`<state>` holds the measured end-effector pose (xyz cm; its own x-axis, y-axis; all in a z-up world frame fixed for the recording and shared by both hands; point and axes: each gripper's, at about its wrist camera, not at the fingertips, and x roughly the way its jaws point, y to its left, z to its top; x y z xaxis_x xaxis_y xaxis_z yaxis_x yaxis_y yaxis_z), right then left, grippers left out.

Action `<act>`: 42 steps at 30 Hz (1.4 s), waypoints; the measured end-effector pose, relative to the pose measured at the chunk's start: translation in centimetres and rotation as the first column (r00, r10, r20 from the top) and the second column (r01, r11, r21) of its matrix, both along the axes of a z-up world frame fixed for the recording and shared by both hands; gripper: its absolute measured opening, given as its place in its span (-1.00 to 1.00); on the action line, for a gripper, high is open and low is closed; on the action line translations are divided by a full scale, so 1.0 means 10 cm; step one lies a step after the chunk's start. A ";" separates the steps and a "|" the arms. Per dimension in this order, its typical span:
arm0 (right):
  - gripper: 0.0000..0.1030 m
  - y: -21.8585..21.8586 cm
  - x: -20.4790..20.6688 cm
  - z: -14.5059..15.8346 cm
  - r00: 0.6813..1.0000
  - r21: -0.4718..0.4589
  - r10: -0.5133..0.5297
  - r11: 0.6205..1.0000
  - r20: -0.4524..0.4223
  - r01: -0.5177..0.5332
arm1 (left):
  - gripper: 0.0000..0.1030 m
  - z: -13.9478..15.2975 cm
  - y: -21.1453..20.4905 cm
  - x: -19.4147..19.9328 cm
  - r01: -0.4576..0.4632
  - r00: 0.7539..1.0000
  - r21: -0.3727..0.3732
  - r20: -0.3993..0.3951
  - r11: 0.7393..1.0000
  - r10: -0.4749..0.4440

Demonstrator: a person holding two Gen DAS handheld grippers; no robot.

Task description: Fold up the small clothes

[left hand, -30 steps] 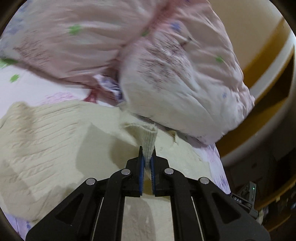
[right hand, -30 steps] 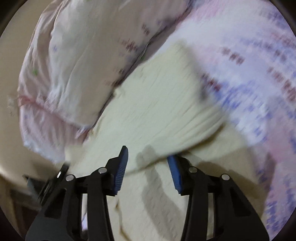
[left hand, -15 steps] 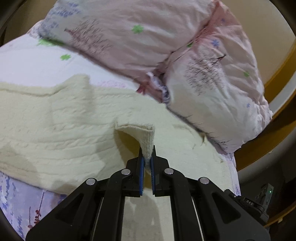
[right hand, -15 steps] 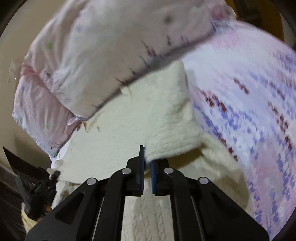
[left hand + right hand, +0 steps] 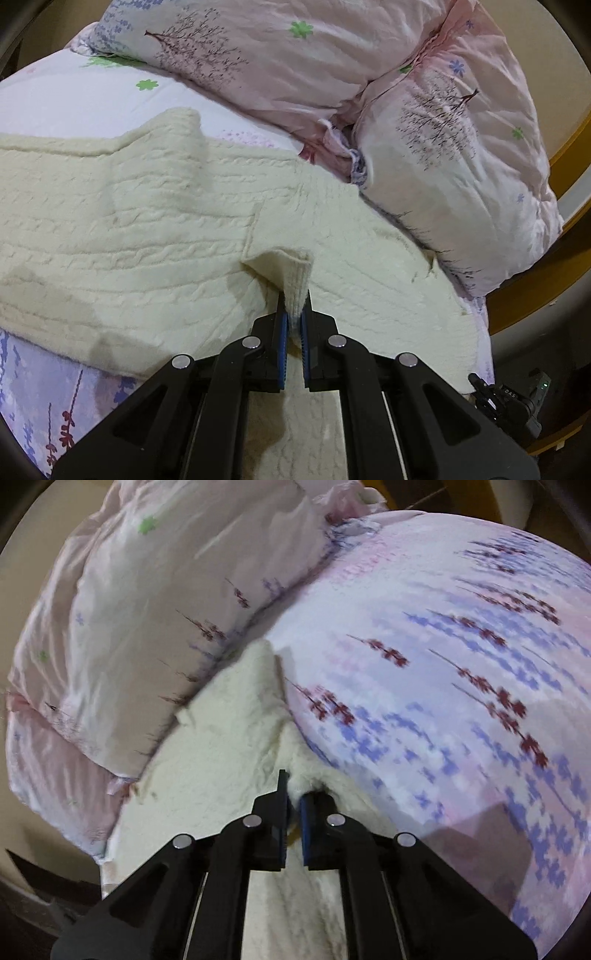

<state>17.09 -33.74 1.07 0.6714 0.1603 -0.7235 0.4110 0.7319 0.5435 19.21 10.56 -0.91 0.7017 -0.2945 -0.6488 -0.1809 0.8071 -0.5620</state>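
Both grippers pinch the cream sweater on the bed.
Left gripper — fingers clamped on a ribbed edge; right gripper — fingers clamped on a fuzzy fold, beside the pink pillows.

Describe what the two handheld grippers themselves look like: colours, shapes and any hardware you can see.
The left gripper and right gripper look identical: matte black plastic frames with angular linkage arms and triangular cut-outs, four round silver pivot bolts each, and ridged blue pads lining the inner finger faces. No cables, markings or sleeves are visible in either view.
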 end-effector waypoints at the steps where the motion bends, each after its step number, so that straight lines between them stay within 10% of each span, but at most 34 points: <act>1: -0.87 0.00 -0.02 0.01 1.000 -0.027 0.004 1.000 -0.008 -0.004 | -0.90 -0.02 0.00 0.00 -0.001 1.000 -0.001 -0.007 1.000 0.001; 6: -0.21 0.18 -0.12 0.24 0.993 -0.165 0.069 0.983 -0.096 -0.084 | -0.89 -0.02 0.02 -0.03 0.001 1.000 -0.018 -0.021 1.000 -0.001; 11: -0.21 0.63 -0.19 0.60 0.967 -0.266 0.240 0.930 -0.080 -0.253 | -0.83 0.03 0.09 -0.12 -0.002 1.000 -0.049 -0.021 0.999 0.001; 14: -0.21 1.16 -0.05 0.68 0.902 -0.343 0.422 0.837 -0.096 -0.427 | -0.58 0.13 0.16 -0.26 -0.002 1.000 -0.057 0.002 0.998 0.002; 17: -0.21 1.68 0.12 0.59 0.831 -0.399 0.539 0.738 -0.138 -0.545 | 0.10 0.25 0.32 -0.50 -0.031 0.998 -0.054 0.049 0.998 0.034; 23: -0.21 2.48 0.43 0.38 0.729 -0.482 0.637 0.571 -0.251 -0.665 | 0.22 0.38 0.83 -1.04 -0.146 0.986 0.006 0.082 0.989 0.145; 27: -0.05 2.70 0.45 0.22 0.715 -0.574 0.625 0.475 -0.314 -0.667 | 0.22 0.29 1.30 -1.30 -0.266 0.963 -0.029 0.036 0.963 0.267; 33: 0.17 2.45 0.41 0.36 0.731 -0.445 0.627 0.593 -0.269 -0.671 | 0.21 0.08 1.85 -1.49 -0.443 0.896 -0.124 -0.032 0.888 0.443; 42: 0.26 2.29 0.31 0.48 0.740 -0.394 0.631 0.635 -0.232 -0.664 | 0.18 -0.05 2.13 -1.46 -0.519 0.848 -0.314 -0.067 0.795 0.526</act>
<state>20.18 -10.80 5.85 0.4637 0.2026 -0.8625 -0.2368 0.9664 0.0997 4.62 31.85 -1.37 0.8203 -0.0601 -0.5688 -0.5089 0.3772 -0.7738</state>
